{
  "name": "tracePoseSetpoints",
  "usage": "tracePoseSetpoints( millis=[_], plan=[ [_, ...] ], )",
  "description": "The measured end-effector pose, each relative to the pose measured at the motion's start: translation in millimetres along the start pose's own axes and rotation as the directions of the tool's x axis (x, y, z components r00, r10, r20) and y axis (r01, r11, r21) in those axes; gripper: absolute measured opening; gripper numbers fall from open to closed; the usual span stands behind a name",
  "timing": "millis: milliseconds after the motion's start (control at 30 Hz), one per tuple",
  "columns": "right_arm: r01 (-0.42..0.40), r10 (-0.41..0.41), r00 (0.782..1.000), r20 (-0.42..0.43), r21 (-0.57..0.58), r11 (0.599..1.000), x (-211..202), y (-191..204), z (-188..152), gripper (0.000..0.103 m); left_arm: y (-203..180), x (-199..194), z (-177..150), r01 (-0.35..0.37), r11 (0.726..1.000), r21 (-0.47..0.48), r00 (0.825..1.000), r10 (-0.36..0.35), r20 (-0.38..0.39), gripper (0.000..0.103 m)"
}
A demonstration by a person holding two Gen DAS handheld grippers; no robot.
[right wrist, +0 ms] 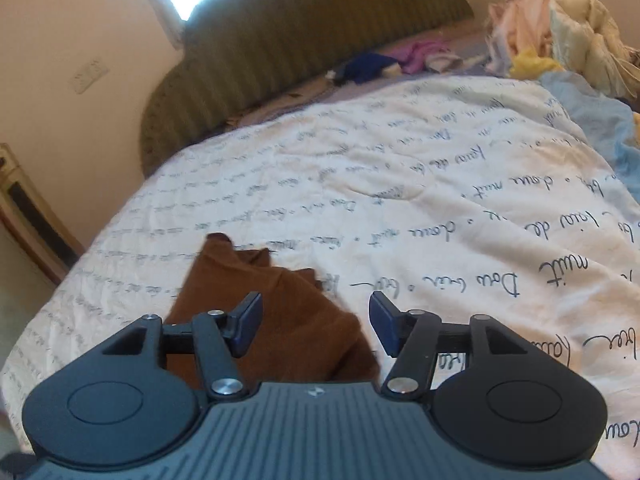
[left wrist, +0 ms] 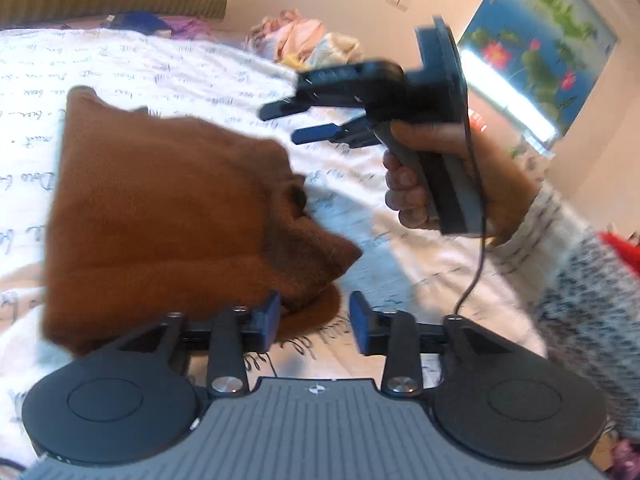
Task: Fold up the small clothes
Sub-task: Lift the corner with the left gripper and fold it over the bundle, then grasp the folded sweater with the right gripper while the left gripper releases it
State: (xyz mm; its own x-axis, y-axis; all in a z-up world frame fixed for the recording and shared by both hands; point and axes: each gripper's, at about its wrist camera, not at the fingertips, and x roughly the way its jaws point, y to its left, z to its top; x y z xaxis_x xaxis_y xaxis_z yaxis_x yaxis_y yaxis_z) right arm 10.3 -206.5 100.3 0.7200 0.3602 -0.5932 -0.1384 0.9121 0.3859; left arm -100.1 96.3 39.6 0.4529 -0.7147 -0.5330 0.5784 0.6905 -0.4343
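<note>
Left wrist view was motion-blurred, and the brown garment [left wrist: 168, 216], bunched on the white script-printed bedspread [left wrist: 224, 76], hid behind the left gripper [left wrist: 314, 322] at its near edge. A heap of pale clothes [left wrist: 308, 40] lay by the far wall, nothing blocking the cloth. Both claws were released and empty, the right gripper [left wrist: 282, 122] raised level beside the garment in a hand [left wrist: 424, 184] with a knit sleeve [left wrist: 572, 264]

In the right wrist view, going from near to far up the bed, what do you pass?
Right gripper → brown garment → white quilt with handwriting print → blue and purple clothes → green headboard.
</note>
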Motion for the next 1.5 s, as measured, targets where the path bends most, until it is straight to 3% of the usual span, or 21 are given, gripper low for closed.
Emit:
tracePoseSetpoints(
  millis=[33,100,167,267,333,433,467,500,567,700,833,900,967,1067,1133,1200,1300,1367,1467,1500],
  plan=[
    [-0.015,0.016,1.000,0.011,-0.031,0.999,-9,6,-7,0.058,3,-13,0,-0.017,1.000,-0.021,0.999,0.018,0.040,0.064],
    [0.020,-0.018,0.999,0.032,-0.089,0.996,-20,20,-27,0.058,24,-28,7,-0.077,0.990,-0.117,0.992,0.088,0.094,0.066],
    [-0.029,0.034,0.999,0.033,-0.133,0.991,-24,36,-52,0.058,47,-35,14,-0.045,0.975,-0.218,0.990,0.073,0.121,0.066],
    [-0.098,0.099,0.995,-0.006,-0.144,0.985,-21,56,-83,0.055,75,-19,24,-0.004,0.957,-0.291,0.994,0.036,0.103,0.066],
    [-0.020,0.016,1.000,-0.025,-0.167,0.986,-19,64,-100,0.056,86,-3,22,-0.039,0.950,-0.309,0.998,0.053,0.038,0.066],
    [-0.008,0.006,1.000,-0.019,-0.097,0.995,-33,56,-116,0.054,93,8,5,-0.096,0.958,-0.271,0.995,0.094,-0.018,0.063],
    [0.004,-0.005,1.000,-0.019,-0.068,0.998,-39,51,-120,0.050,95,3,0,-0.096,0.957,-0.273,0.995,0.098,-0.006,0.060],
    [0.004,-0.004,1.000,-0.012,-0.028,1.000,-44,46,-123,0.038,97,-5,-5,-0.089,0.954,-0.285,0.996,0.093,0.000,0.060],
    [-0.028,0.029,1.000,-0.011,0.075,0.997,-50,33,-128,0.027,99,-20,-5,-0.063,0.941,-0.332,0.997,0.072,0.014,0.060],
    [-0.044,0.048,0.999,-0.026,0.134,0.990,-45,26,-134,0.010,96,-49,-1,-0.007,0.923,-0.384,0.999,0.026,0.046,0.066],
    [-0.079,0.080,0.997,0.002,0.171,0.982,-41,27,-138,0.005,90,-41,-5,-0.021,0.937,-0.348,1.000,0.024,0.004,0.067],
    [-0.100,0.096,0.995,0.031,0.187,0.977,-51,33,-137,0.004,90,-28,-11,-0.081,0.953,-0.293,0.996,0.069,-0.051,0.061],
    [-0.118,0.108,0.992,0.061,0.176,0.977,-66,43,-133,0.004,90,-26,-11,-0.135,0.961,-0.242,0.990,0.122,-0.066,0.043],
    [-0.133,0.122,0.990,0.069,0.176,0.975,-79,48,-133,0.004,101,-29,-7,-0.167,0.957,-0.236,0.984,0.146,-0.104,0.037],
    [-0.041,0.038,0.999,0.023,0.162,0.986,-68,44,-141,0.004,105,-30,-7,-0.190,0.959,-0.209,0.978,0.167,-0.124,0.037],
    [0.017,-0.004,0.997,-0.077,0.172,0.985,-43,26,-152,0.010,109,-32,-9,-0.196,0.960,-0.200,0.975,0.170,-0.142,0.039],
    [0.023,-0.017,0.999,-0.035,0.174,0.984,-56,20,-153,0.018,108,-40,-5,-0.184,0.965,-0.188,0.974,0.155,-0.163,0.039],
    [0.066,-0.072,0.996,0.048,0.117,0.991,-73,30,-142,0.018,102,-52,4,-0.196,0.966,-0.168,0.976,0.175,-0.130,0.054],
    [-0.008,-0.002,0.989,0.146,0.065,0.998,-71,41,-119,0.018,92,-57,28,-0.172,0.973,-0.155,0.984,0.163,-0.064,0.075],
    [0.002,-0.003,0.989,0.146,0.009,1.000,-63,49,-113,0.018,87,-53,39,-0.165,0.974,-0.153,0.986,0.162,-0.033,0.077]
  ],
)
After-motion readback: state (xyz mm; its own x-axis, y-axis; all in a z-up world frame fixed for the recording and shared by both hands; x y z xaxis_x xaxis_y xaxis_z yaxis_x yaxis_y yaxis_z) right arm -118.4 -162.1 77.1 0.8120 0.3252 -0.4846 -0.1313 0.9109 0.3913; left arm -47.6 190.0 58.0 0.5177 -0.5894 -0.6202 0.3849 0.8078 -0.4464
